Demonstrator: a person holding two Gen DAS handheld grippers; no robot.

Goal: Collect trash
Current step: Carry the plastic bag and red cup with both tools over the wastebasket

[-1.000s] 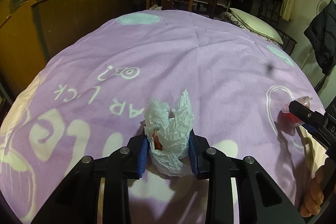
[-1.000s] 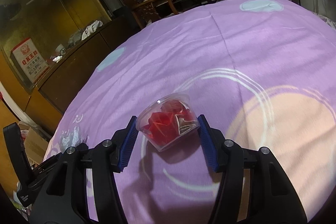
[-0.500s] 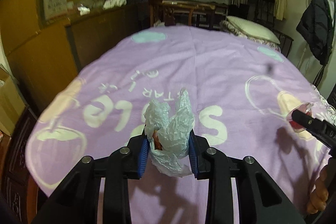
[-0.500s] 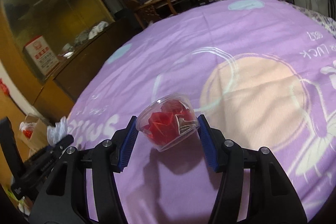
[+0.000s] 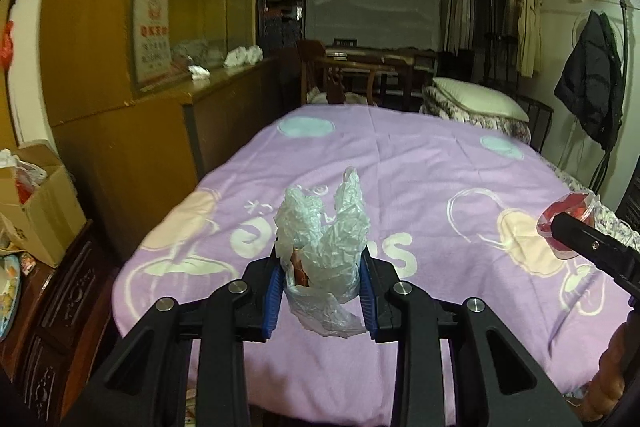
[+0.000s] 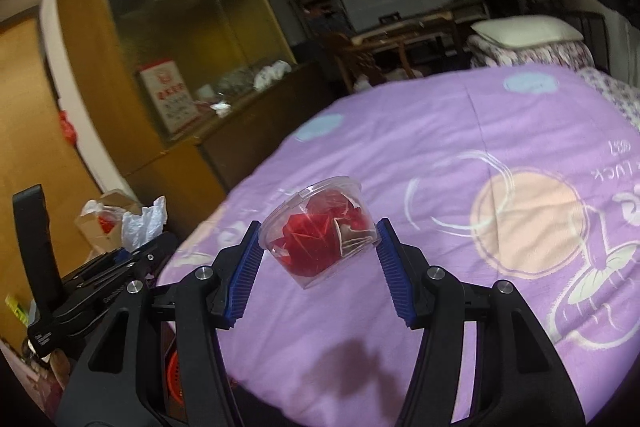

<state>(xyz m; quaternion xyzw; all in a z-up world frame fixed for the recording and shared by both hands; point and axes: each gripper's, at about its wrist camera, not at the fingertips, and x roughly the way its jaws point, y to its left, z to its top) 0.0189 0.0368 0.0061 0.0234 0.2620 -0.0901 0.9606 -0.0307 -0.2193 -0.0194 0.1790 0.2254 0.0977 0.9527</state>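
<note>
Purple bedding printed with white letters and pale circles covers the bed (image 5: 420, 187), which fills the middle of both views; a wooden glass-fronted cabinet (image 5: 120, 27) is seen at the upper left of the frame and an open cardboard box (image 5: 36, 203) at the left edge. In the left wrist view, the left gripper (image 5: 320, 291) is held above the near end of the bed, its blue-padded fingers (image 5: 272, 299) clamped on a crumpled white plastic bag (image 5: 324, 239) that sticks up between them, something reddish showing inside it. At the right edge of that view the right gripper's dark finger and its cup are visible. In the right wrist view, the right gripper (image 6: 318, 267) is seen with its fingers (image 6: 244, 267) pressed against both sides of a clear plastic cup (image 6: 320, 227) containing crumpled red wrappers; the cup is tilted and carried clear of the bedding, with its shadow cast on the purple cover below. A pillow (image 6: 528, 31) lies at the upper right of that frame.
</note>
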